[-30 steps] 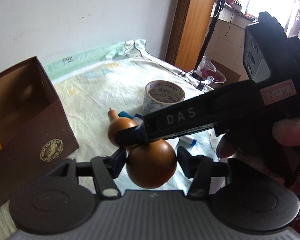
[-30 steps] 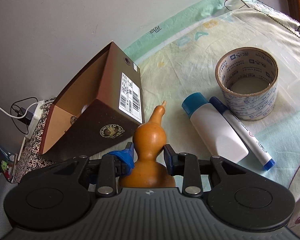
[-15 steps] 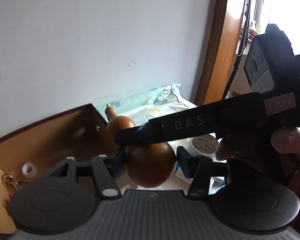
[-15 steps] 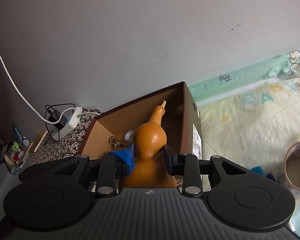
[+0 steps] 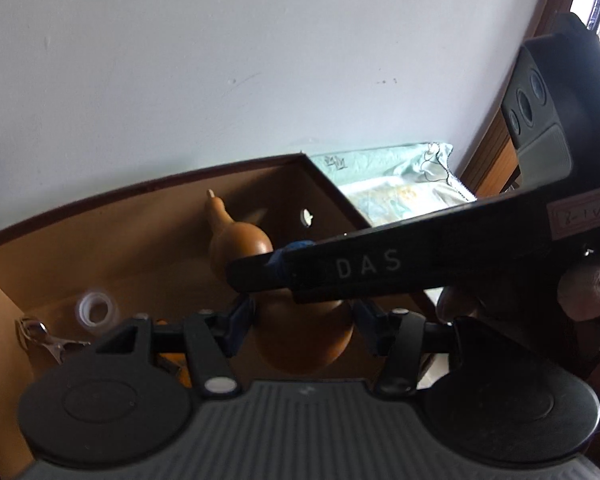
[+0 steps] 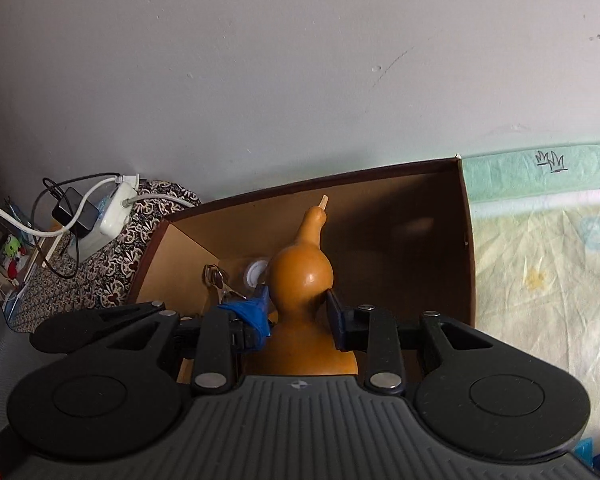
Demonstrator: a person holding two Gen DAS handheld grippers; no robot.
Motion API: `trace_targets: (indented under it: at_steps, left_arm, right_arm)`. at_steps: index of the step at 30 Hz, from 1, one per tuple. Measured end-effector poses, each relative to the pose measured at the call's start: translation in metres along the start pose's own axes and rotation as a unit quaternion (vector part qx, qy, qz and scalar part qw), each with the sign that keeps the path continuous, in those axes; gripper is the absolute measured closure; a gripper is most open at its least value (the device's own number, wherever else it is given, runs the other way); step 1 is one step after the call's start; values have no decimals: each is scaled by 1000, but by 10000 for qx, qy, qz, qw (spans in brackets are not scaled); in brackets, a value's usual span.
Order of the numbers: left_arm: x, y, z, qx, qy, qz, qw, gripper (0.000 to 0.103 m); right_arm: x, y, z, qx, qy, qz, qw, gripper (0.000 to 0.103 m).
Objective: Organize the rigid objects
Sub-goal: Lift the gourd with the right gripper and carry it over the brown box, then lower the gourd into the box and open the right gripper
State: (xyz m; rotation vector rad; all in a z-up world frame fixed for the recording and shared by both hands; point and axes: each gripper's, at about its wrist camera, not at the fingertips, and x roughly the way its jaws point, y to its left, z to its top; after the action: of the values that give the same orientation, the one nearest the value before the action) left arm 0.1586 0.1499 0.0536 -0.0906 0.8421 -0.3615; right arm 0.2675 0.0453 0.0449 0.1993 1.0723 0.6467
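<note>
While I held the gourd (image 6: 300, 276) over the open brown cardboard box (image 6: 466, 240), my right gripper (image 6: 300, 312) was clamped on its narrow waist, one pad pressed against each side, the left one wrapped in blue tape. The gourd stood nearly upright, its pale stem tip pointing up toward the box's far wall, with the small upper bulb above my fingers and the big lower bulb below them.

In the left wrist view, my left gripper (image 5: 304, 322) straddled the lower bulb of the gourd (image 5: 240, 240). Its fingers (image 5: 240, 320) sat just beside the bulb on either side, but I could not tell whether they pressed on it. The right gripper (image 5: 256, 276) crossed in front from the right edge.

Down in the box (image 5: 112, 248), near its left wall, lay a small roll of clear tape (image 5: 96, 312) and, just beside it, a metal clip (image 5: 48, 342). To the right of the box spread a pale patterned sheet (image 6: 548, 248); beyond its left side a white power strip (image 6: 116, 212) sat on a floral cloth (image 6: 112, 272).
</note>
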Motion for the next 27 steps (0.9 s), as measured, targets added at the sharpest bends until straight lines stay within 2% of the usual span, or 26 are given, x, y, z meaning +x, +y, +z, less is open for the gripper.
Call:
trace_targets:
  at_steps: [4, 8, 11, 14, 16, 20, 27]
  left_arm:
    - [28, 22, -4, -203, 377, -32, 9991, 49]
    - [41, 36, 1, -408, 597, -43, 9974, 50]
    - [44, 34, 3, -324, 690, 108, 9970, 52]
    - [45, 33, 1, -294, 809, 253, 9960, 50]
    - [42, 33, 0, -296, 805, 354, 9957, 49]
    - [37, 33, 0, -184, 631, 728, 9952, 47]
    - [16, 40, -2, -394, 501, 1011, 9928, 45]
  right_arm:
    - [30, 0, 0, -52, 323, -196, 9993, 90]
    - [47, -7, 2, 243, 597, -206, 9977, 91]
    - [54, -8, 6, 338, 745, -164, 9965, 91]
    - [59, -5, 4, 367, 869, -139, 9954, 89]
    - [59, -5, 3, 398, 871, -81, 9954, 88]
    - [57, 2, 1, 198, 782, -288, 9963, 88]
    - [46, 14, 2, -230, 477, -585, 9969, 88]
